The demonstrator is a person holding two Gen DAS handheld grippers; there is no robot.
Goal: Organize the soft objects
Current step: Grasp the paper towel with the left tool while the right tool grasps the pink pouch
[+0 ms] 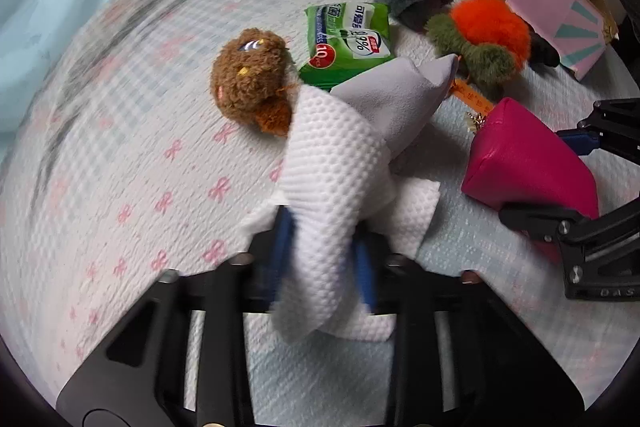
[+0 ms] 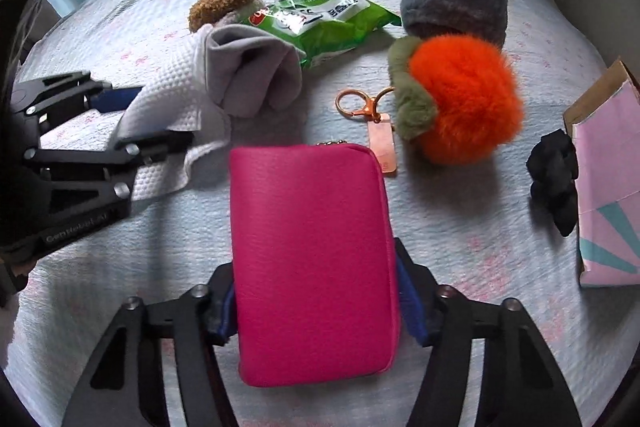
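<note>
Mid-sort on the bedspread [image 2: 460,227]: left gripper [image 1: 322,263] clamped on a white cloth [image 1: 336,163] wrapped round a grey one [image 1: 396,95], right gripper [image 2: 316,303] pinching the pink pouch [image 2: 312,259]; next, probably, carrying each clear of the orange pompom [image 2: 468,99] and wipes packet [image 2: 324,23].

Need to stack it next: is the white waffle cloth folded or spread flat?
Neither: white waffle cloth is bunched, pinched in left gripper.

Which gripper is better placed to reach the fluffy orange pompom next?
Right, probably. The right gripper, shut on the pink pouch, sits nearer the orange pompom; the left gripper clamps the white cloth farther off.
</note>
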